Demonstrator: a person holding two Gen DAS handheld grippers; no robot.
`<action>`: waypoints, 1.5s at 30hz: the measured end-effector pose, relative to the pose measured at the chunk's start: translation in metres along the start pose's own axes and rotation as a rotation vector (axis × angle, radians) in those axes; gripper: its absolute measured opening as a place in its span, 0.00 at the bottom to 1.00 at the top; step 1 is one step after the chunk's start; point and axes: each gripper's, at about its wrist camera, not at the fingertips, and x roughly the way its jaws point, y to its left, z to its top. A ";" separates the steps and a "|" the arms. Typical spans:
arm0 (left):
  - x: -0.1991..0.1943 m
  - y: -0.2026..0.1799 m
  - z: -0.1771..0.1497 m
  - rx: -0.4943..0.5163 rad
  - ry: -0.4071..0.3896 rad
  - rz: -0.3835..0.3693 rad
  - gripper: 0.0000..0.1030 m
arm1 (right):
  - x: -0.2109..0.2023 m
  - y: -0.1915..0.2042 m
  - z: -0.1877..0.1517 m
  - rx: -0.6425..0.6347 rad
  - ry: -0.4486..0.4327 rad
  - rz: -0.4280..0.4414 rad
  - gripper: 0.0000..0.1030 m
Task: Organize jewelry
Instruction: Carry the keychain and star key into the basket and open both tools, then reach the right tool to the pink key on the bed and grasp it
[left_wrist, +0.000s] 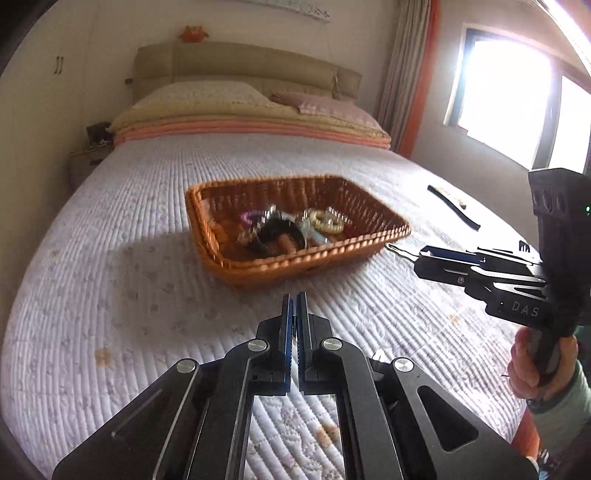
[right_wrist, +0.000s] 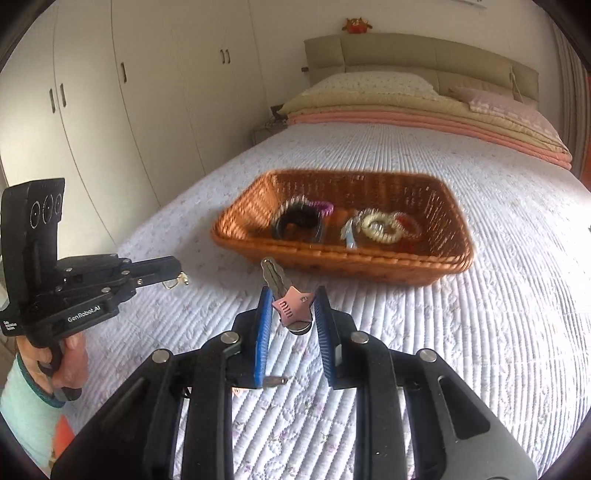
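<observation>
A brown wicker basket (left_wrist: 373, 236) (right_wrist: 454, 206) sits on the quilted bed and holds several bracelets and hair ties, among them a pearl bracelet (left_wrist: 327, 221) (right_wrist: 380, 229) and a black band (right_wrist: 297, 221). My right gripper (right_wrist: 291, 302) is shut on a pink star hair clip (right_wrist: 293, 308) just short of the basket's near rim; its metal tip (left_wrist: 399, 252) sticks out toward the basket. My left gripper (left_wrist: 294, 299) is shut; in the right wrist view (right_wrist: 175, 275) a small gold earring (right_wrist: 177, 281) hangs from its fingertips, left of the basket.
A dark strap-like item (left_wrist: 452, 206) lies on the bed right of the basket. Folded blankets and pillows (right_wrist: 424, 107) are stacked at the headboard. White wardrobes (right_wrist: 129, 92) stand on the left and a bright window (left_wrist: 509, 92) on the right.
</observation>
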 end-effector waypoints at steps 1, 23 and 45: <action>-0.003 0.000 0.006 0.005 -0.014 0.003 0.00 | -0.004 0.000 0.003 -0.003 -0.013 -0.006 0.20; 0.128 0.031 0.101 -0.016 0.077 0.117 0.00 | 0.127 -0.104 0.100 0.168 0.189 -0.121 0.20; -0.001 -0.008 0.087 -0.024 -0.087 0.062 0.43 | 0.029 -0.058 0.074 0.171 0.082 0.019 0.48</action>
